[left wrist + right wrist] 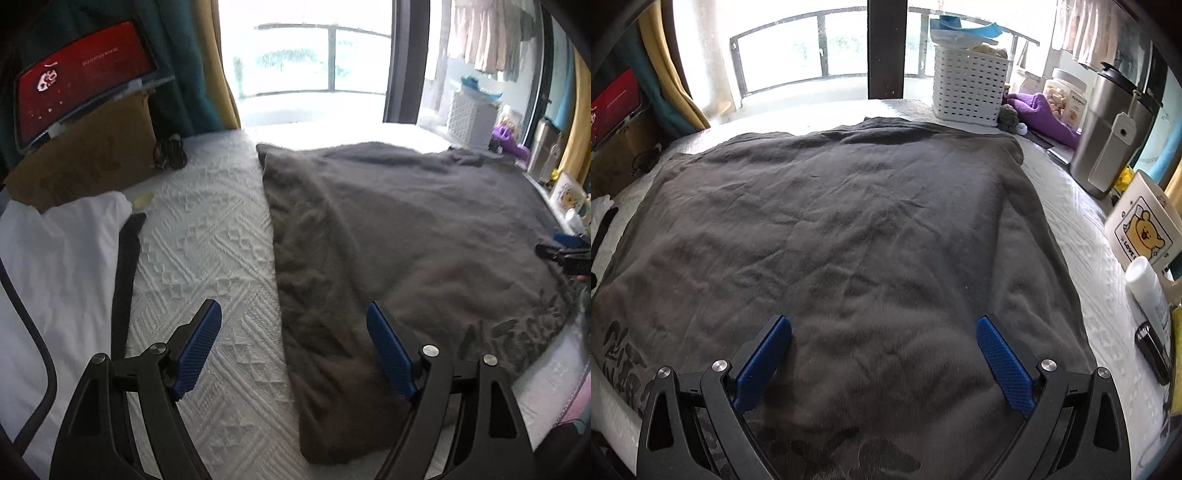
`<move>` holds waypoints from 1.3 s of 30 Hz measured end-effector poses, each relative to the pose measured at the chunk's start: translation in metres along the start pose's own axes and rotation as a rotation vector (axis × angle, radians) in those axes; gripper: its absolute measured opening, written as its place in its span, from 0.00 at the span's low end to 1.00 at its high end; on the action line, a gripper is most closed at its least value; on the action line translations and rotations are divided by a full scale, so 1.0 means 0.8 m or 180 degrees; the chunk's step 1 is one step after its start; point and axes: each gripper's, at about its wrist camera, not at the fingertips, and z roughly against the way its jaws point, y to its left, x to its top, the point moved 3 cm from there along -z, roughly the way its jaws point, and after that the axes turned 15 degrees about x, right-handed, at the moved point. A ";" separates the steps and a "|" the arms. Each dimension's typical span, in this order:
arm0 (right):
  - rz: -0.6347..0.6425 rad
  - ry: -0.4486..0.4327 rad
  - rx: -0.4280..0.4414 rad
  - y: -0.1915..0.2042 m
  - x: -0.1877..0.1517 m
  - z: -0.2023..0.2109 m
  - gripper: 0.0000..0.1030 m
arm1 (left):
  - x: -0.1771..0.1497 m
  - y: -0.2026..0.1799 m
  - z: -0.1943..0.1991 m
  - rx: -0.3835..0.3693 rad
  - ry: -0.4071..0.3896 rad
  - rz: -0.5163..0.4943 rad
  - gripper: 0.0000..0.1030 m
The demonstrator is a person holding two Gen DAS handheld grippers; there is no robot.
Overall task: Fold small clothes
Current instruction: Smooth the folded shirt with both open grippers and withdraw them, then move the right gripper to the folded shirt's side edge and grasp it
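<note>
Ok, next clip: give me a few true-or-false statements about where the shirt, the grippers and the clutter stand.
1. The dark grey shirt lies spread on the white bedcover. True.
2. The left gripper is clamped on the shirt's edge. False: its jaws stand open, empty, above that edge.
3. The right gripper is open over the shirt. True.
4. The white slotted basket sits on top of the shirt. False: it stands beyond the shirt's far edge, near the window.
5. A white garment lies left of the shirt, apart from it. True.

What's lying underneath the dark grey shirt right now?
The dark grey shirt lies spread on a white textured bedspread, which shows along its edges. Whatever sits beneath the shirt's middle is covered and cannot be seen.
</note>
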 end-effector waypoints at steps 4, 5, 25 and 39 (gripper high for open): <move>-0.0020 -0.0069 0.0014 0.002 -0.007 0.012 0.98 | -0.002 -0.003 0.016 -0.0052 -0.0073 0.0004 0.79; -0.0022 -0.0079 0.0014 0.003 -0.009 0.014 0.98 | -0.003 -0.005 0.019 -0.0063 -0.0081 -0.0011 0.79; -0.0307 -0.0491 -0.0057 -0.032 -0.083 0.117 0.98 | -0.017 -0.069 0.066 -0.0247 -0.0220 -0.0358 0.79; -0.0670 -0.0511 0.0029 -0.084 -0.136 0.128 0.98 | -0.017 -0.133 0.077 -0.0321 -0.0219 -0.0657 0.79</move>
